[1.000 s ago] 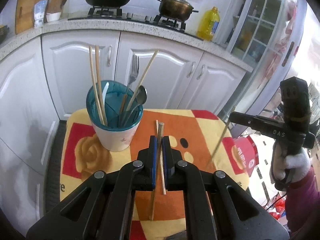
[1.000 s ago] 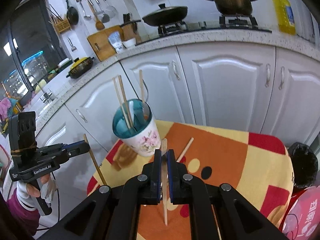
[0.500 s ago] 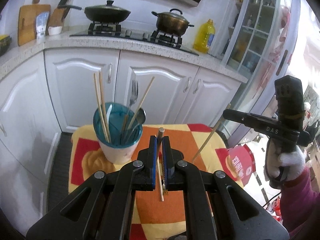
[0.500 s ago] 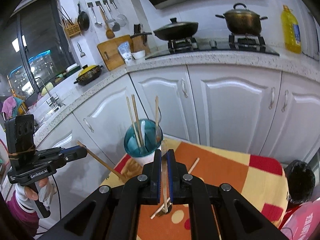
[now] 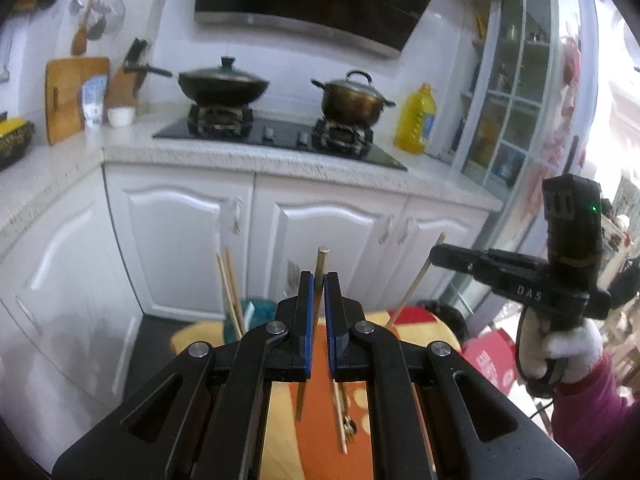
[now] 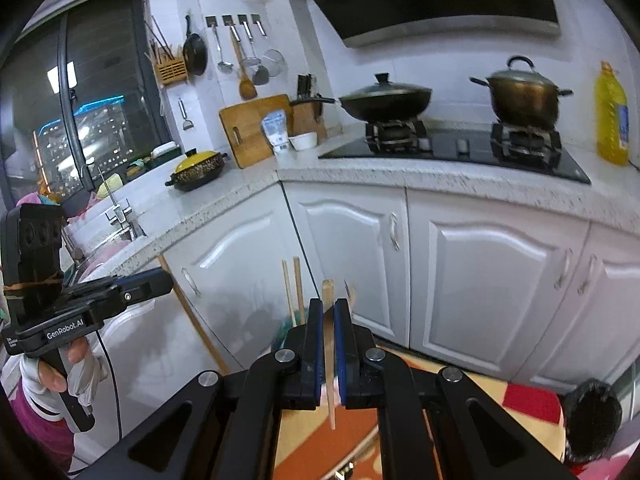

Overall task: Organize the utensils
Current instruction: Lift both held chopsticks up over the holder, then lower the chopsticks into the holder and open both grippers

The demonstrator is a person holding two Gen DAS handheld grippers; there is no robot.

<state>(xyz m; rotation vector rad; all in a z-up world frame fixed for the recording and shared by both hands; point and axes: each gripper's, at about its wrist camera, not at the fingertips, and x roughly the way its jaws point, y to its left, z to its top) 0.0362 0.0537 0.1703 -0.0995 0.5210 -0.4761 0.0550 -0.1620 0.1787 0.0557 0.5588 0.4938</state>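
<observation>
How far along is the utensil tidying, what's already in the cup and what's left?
Done: a pair of wooden chopsticks stands in the teal cup. In hand: the left gripper and right gripper each clamp one chopstick. Left: drop both in, then a loose chopstick and a small fork on the orange cloth.

Bright, motion-blurred, fisheye-warped edges
</observation>
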